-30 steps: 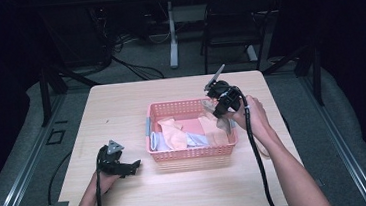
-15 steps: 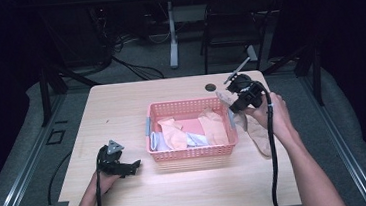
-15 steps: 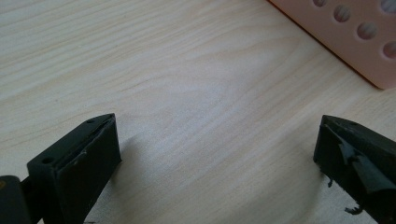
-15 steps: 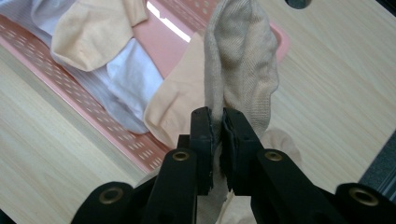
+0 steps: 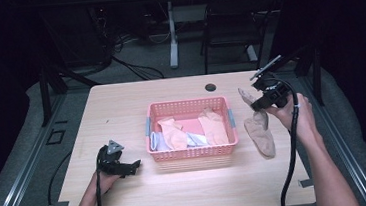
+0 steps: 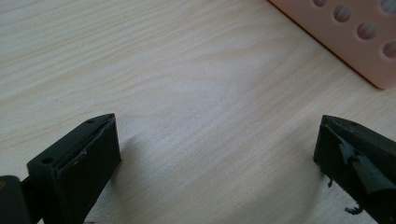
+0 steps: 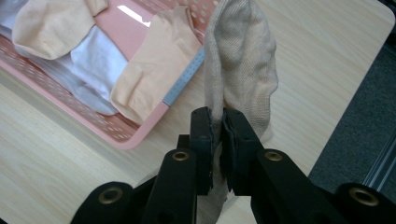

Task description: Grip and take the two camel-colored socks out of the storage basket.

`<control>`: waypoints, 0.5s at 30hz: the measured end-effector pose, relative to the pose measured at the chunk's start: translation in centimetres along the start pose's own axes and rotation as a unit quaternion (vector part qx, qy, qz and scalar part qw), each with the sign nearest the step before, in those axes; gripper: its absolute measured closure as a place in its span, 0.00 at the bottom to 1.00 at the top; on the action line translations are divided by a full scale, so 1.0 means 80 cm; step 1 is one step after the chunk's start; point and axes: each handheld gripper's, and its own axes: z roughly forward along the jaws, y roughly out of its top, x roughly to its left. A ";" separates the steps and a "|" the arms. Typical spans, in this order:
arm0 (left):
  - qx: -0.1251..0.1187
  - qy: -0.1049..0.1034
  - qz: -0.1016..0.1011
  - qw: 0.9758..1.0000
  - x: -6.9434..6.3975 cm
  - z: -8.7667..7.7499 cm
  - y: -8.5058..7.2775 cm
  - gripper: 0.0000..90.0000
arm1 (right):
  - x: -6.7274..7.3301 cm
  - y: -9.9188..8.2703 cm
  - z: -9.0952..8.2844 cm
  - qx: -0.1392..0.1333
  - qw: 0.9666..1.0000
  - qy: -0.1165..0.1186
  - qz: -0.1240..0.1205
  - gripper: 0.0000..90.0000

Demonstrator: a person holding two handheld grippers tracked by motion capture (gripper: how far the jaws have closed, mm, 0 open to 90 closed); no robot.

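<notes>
My right claw is clamped on the beige sock, which hangs off it w/ the lower end draped on the worktop, just right of the pink basket. More socks lie in the basket. My left claw rests on the worktop near the basket's left side, jaws wide apart, nothing btwn them.

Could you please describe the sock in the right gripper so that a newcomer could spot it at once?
Start at the pink basket in the middle of the table, then look just past its right end. The beige sock hangs there from the right gripper; unlike the peach socks lying inside, it is outside the basket.
</notes>
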 end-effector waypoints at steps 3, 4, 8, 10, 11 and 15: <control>0.000 0.000 -0.001 1.000 0.000 0.000 0.000 0.00 | -0.005 -0.006 -0.002 -0.001 1.000 -0.001 0.007 0.92; 0.000 0.000 0.001 1.000 0.000 0.000 0.000 0.00 | -0.009 -0.010 -0.002 -0.001 1.000 -0.002 0.009 0.92; 0.000 0.000 -0.001 1.000 0.000 0.000 0.000 0.00 | -0.024 -0.025 0.001 -0.003 1.000 -0.003 0.029 0.92; 0.000 0.000 -0.001 1.000 0.000 0.000 0.000 0.00 | -0.030 -0.031 0.002 0.004 0.999 -0.004 0.034 0.92; 0.000 0.000 -0.001 1.000 0.000 0.000 0.000 0.00 | -0.033 -0.035 0.004 0.003 0.999 -0.006 0.039 0.92; 0.000 0.000 -0.001 1.000 0.000 0.000 0.000 0.00 | -0.045 -0.047 0.009 0.009 0.998 -0.004 0.055 0.92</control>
